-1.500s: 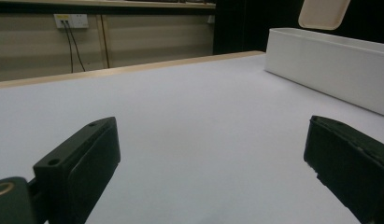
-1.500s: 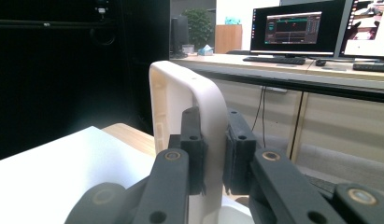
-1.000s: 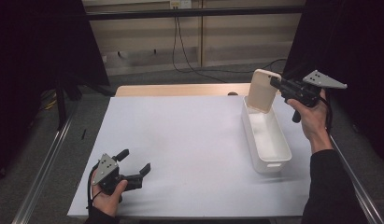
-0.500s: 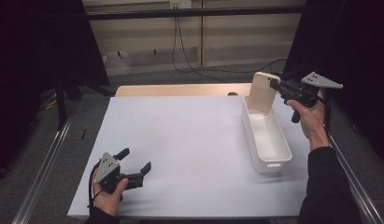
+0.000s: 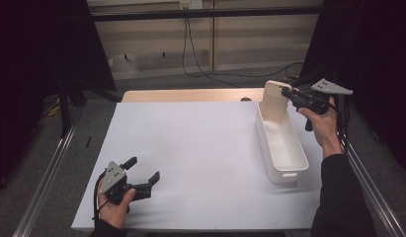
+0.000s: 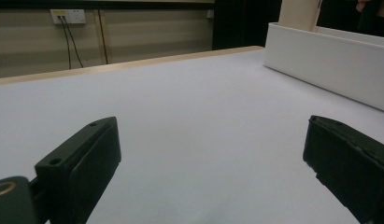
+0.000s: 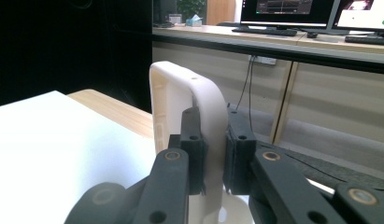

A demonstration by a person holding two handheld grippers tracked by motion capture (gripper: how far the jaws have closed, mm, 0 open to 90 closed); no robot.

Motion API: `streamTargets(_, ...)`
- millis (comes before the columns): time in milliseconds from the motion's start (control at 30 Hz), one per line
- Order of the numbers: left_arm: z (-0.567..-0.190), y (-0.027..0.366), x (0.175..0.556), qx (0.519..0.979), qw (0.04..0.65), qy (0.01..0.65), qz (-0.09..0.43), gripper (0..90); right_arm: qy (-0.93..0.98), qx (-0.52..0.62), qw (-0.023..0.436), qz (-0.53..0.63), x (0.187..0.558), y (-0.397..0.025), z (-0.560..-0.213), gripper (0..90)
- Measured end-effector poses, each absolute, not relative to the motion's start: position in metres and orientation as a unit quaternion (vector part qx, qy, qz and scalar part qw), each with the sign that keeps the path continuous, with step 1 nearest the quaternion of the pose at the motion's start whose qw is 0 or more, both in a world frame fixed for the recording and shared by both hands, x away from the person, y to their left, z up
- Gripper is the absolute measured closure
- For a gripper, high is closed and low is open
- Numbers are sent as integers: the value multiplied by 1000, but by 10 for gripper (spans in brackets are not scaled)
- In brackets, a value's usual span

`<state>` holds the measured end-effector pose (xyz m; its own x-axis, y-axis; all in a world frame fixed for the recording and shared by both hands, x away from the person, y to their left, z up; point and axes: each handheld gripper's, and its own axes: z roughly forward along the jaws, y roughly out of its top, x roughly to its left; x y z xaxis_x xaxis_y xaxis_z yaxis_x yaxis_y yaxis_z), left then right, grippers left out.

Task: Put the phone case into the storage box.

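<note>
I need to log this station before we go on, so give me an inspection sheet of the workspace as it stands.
Surface: white table, wooden strip along its far edge.
Job's things: long white bin at the right side; cream lid held upright over its far end.
Clutter: nothing seen.
Grippers: right gripper clamped on the lid's edge; left gripper open, empty, low at the near left corner.
Cables: black cables hang from a wall socket and run along the floor.
Surroundings: dark curtains both sides; monitors on a desk behind.
</note>
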<state>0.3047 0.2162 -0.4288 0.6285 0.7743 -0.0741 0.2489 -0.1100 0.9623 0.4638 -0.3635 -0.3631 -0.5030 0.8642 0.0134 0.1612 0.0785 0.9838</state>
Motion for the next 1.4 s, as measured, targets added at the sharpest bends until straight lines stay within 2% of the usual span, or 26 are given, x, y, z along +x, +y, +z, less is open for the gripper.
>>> streamTargets(433,-428,216,302,707,562,357,236,41,670,398,311,544,473,-357,-381,807)
streamTargets(867,-429,216,303,714,556,354,236,41,673,398,330,528,481,-355,-389,798)
streamTargets(1133,-429,216,304,715,555,352,240,41,666,420,337,517,486,-358,-391,726)
streamTargets(1400,-429,216,304,715,556,350,240,41,658,433,340,514,490,-357,-394,694)
